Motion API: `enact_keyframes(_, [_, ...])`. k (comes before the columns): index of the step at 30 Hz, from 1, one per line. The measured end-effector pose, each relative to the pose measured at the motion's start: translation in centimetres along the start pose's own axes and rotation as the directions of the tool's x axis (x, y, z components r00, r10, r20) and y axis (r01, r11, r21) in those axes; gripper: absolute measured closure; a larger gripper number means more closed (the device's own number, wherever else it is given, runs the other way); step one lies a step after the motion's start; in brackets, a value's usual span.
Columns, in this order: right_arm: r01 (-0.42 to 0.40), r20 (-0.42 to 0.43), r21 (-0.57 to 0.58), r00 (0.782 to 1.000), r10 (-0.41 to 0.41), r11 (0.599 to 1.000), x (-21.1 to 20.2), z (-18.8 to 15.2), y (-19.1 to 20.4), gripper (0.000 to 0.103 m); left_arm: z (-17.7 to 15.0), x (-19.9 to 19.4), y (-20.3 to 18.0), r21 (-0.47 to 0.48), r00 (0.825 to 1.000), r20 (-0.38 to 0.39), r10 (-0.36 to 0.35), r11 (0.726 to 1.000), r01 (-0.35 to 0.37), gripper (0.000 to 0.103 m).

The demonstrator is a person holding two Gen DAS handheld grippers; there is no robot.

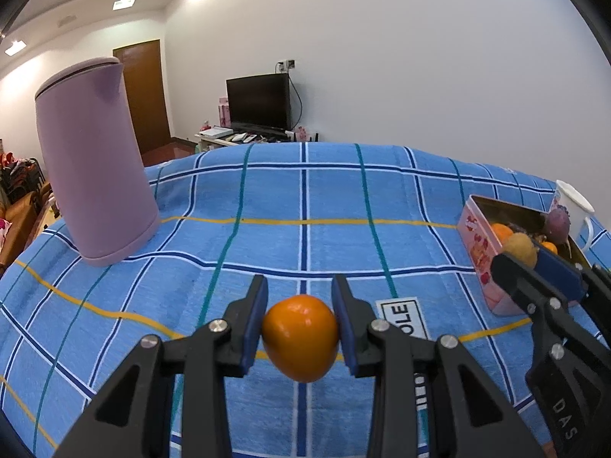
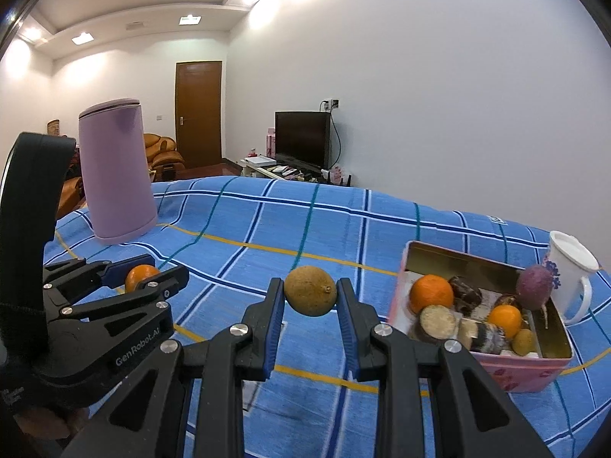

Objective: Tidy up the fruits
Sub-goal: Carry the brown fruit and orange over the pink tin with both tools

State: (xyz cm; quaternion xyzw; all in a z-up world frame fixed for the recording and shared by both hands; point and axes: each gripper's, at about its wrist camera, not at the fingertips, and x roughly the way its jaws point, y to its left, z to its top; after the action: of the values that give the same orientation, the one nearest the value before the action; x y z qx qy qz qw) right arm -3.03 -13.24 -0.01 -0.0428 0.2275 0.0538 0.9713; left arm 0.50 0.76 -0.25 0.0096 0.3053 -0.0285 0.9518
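My left gripper (image 1: 299, 324) is shut on an orange fruit (image 1: 300, 337) and holds it above the blue checked cloth; both also show in the right wrist view (image 2: 143, 273). My right gripper (image 2: 310, 299) is shut on a brown-green round fruit (image 2: 310, 291), held left of a pink tin box (image 2: 515, 372); the fruit also shows in the left wrist view (image 1: 520, 249). The box holds two oranges (image 2: 431, 293), a purple root (image 2: 534, 281), cut brown pieces and a small green fruit (image 2: 524, 341).
A tall lilac kettle (image 1: 95, 164) stands at the far left of the table (image 1: 305, 198). A white mug (image 2: 571, 274) stands just behind the box at the right. A white label (image 1: 404, 316) lies on the cloth by my left gripper.
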Motion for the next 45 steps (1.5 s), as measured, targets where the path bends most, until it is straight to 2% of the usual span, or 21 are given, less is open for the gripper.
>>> enact_keyframes(24, [0.097, 0.006, 0.028, 0.995, -0.097, 0.995, -2.0, -1.0, -7.2, 0.073, 0.1, -0.9, -7.4, 0.071, 0.998, 0.016, -0.068, 0.995, 0.067, 0.067])
enact_keyframes(45, [0.201, 0.010, 0.107, 0.979, -0.203, 0.974, -3.3, -1.5, -14.7, 0.073, 1.6, -1.7, -14.3, 0.150, 0.984, 0.054, -0.168, 0.976, 0.159, 0.067])
